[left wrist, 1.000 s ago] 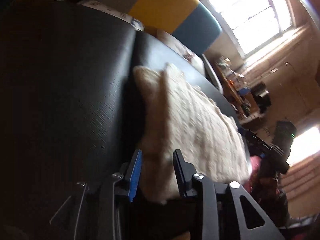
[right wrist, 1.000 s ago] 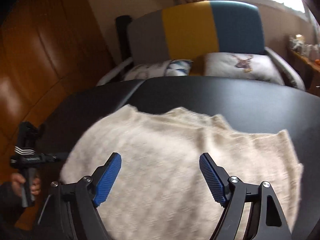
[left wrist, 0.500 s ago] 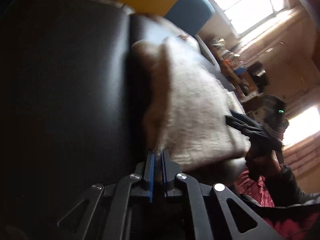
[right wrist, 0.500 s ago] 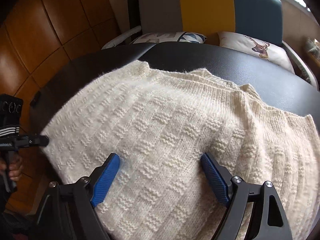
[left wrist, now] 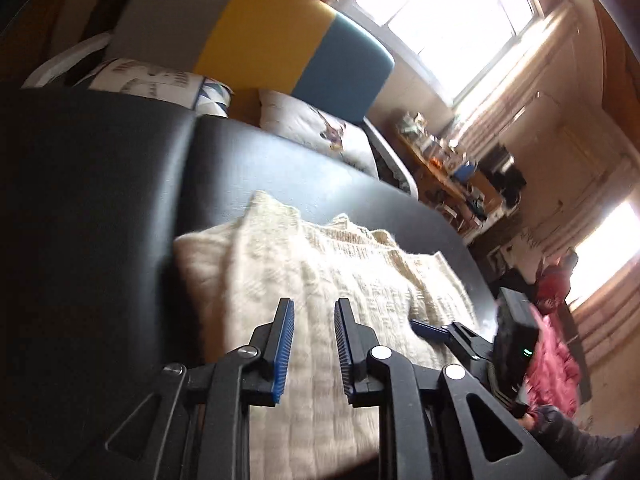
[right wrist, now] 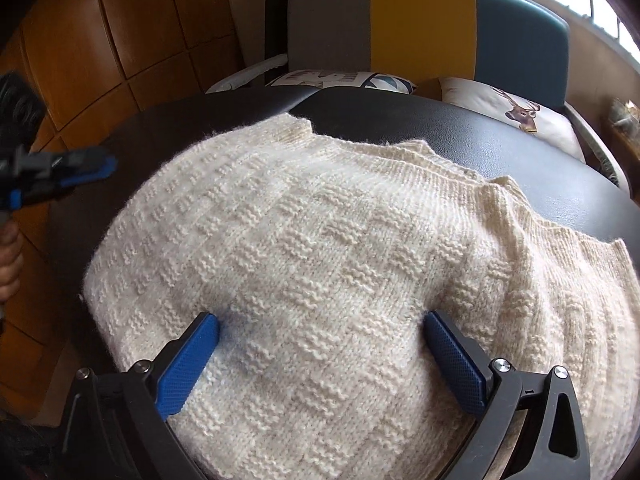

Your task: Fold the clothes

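A cream knitted sweater (right wrist: 340, 264) lies folded on the black padded table (right wrist: 500, 148); it also shows in the left wrist view (left wrist: 320, 280). My left gripper (left wrist: 314, 316) is partly open above the sweater's left side and holds nothing; it shows at the left in the right wrist view (right wrist: 80, 168). My right gripper (right wrist: 322, 328) is wide open, its blue fingertips (right wrist: 444, 330) pressing down on the sweater's near part. It also appears at the right in the left wrist view (left wrist: 436, 328).
A grey, yellow and teal armchair (right wrist: 424, 24) with printed cushions (right wrist: 516, 112) stands behind the table. Wooden panelling (right wrist: 100, 40) is at the left. A cluttered shelf (left wrist: 448, 160) and pink cloth (left wrist: 552, 360) lie to the right.
My left gripper shut on the sweater's edge, carried it over, then let go and opened. My right gripper came down onto the sweater and stayed open.
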`<state>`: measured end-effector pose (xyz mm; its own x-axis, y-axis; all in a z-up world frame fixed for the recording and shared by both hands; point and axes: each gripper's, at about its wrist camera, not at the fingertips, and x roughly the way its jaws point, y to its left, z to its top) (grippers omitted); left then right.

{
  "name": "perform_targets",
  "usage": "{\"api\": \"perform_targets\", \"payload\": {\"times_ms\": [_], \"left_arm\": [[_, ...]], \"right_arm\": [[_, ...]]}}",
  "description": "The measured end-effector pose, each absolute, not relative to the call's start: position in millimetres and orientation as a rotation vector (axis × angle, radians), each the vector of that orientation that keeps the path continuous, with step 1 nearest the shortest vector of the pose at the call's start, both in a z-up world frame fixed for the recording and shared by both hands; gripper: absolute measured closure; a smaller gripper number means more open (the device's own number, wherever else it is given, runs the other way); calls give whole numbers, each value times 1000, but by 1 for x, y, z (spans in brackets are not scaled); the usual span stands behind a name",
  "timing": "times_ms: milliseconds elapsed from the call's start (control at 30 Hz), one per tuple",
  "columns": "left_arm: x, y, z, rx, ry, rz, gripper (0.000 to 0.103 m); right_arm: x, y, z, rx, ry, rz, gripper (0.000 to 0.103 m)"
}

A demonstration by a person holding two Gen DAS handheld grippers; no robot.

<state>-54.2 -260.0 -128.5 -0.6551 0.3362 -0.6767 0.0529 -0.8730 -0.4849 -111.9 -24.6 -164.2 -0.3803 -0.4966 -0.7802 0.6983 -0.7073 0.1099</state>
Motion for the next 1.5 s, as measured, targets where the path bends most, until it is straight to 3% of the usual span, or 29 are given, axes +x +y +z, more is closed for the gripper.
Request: {"api": "perform_targets", "payload": {"times_ms": [67, 167, 400, 700, 833, 1033, 1233, 1500], "left_arm": [[-70, -249, -152, -1391, -694, 2689, 85], [-60, -253, -171, -1374, -810, 2738, 88], [-62, -227, -142, -1364, -802, 2805, 87], [-76, -101, -104, -1192, -291, 2557, 84], [-69, -51, -111, -1207, -234, 2414, 84], [-55, -21, -128, -1285, -185, 2305, 84], [-48, 4, -125, -1253, -122, 2209, 84], [-42, 49, -152, -1310, 95, 2072, 84]], "right_arm": [[-111, -23, -165, 1075, 300, -2112, 0], [-111, -20, -167, 1060, 282, -2109, 0], [-115, -15, -160, 1076, 250, -2056, 0], [-106, 166, -90, 1066, -224, -1953, 0], [-108, 265, -105, 1163, -485, -1955, 0], [-122, 305, -143, 1153, -818, -1742, 0], [-139, 283, -162, 1237, -803, -1593, 0], [-162, 249, -171, 1308, -731, -1464, 0]]}}
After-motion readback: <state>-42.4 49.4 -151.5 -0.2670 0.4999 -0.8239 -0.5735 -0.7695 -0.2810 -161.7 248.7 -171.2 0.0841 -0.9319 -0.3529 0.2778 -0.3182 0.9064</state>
